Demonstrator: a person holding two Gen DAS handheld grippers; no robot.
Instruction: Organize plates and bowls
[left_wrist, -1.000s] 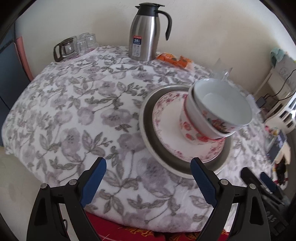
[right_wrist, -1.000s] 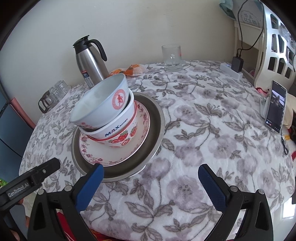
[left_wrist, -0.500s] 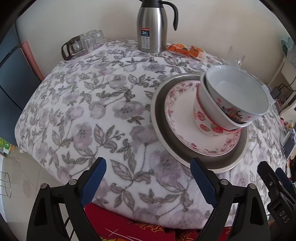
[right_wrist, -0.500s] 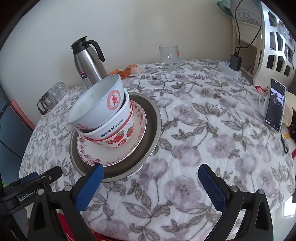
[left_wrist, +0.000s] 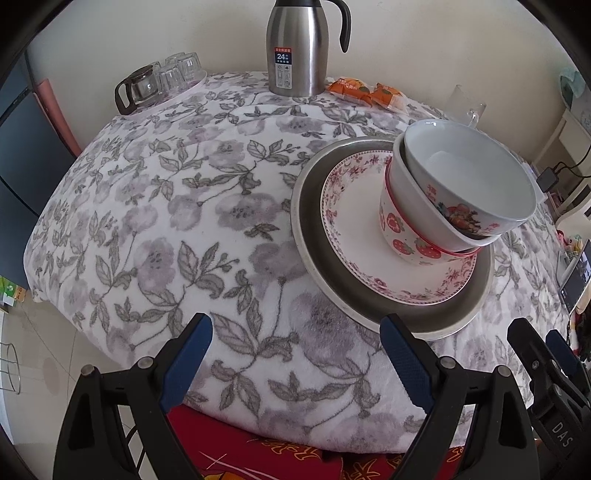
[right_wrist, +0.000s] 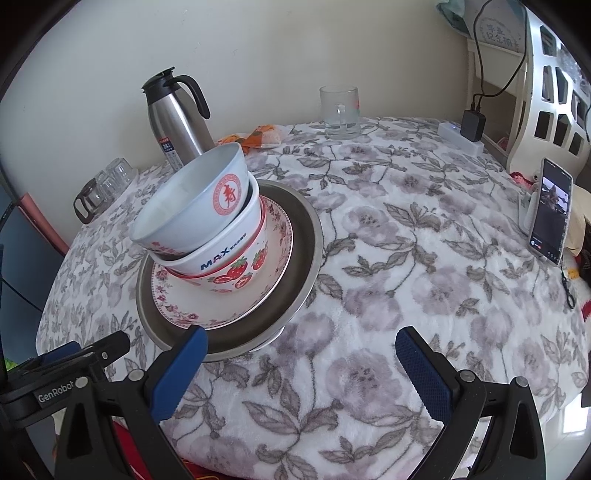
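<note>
A grey metal plate (left_wrist: 310, 236) (right_wrist: 306, 240) lies on the floral tablecloth with a pink-flowered plate (left_wrist: 354, 229) (right_wrist: 177, 306) on it. On that stand three nested bowls, leaning: a strawberry bowl (left_wrist: 410, 243) (right_wrist: 243, 273) at the bottom, a white bowl (right_wrist: 225, 254) in the middle, a white bowl with a red emblem (left_wrist: 469, 177) (right_wrist: 195, 206) on top. My left gripper (left_wrist: 295, 354) hangs open at the near table edge, left of the stack. My right gripper (right_wrist: 301, 363) is open too, with nothing between its fingers, just in front of the grey plate.
A steel thermos jug (left_wrist: 297, 48) (right_wrist: 177, 118) stands at the back. Glass cups and a small glass pot (left_wrist: 159, 81) sit back left. Orange snack packets (left_wrist: 365, 92), a glass mug (right_wrist: 340, 110), a power strip (right_wrist: 461, 136) and a propped phone (right_wrist: 550, 218) are to the right.
The left wrist view has tilted, so the stack and jug sit further right and higher in it. The dishes themselves have not moved. Both grippers stay open.
</note>
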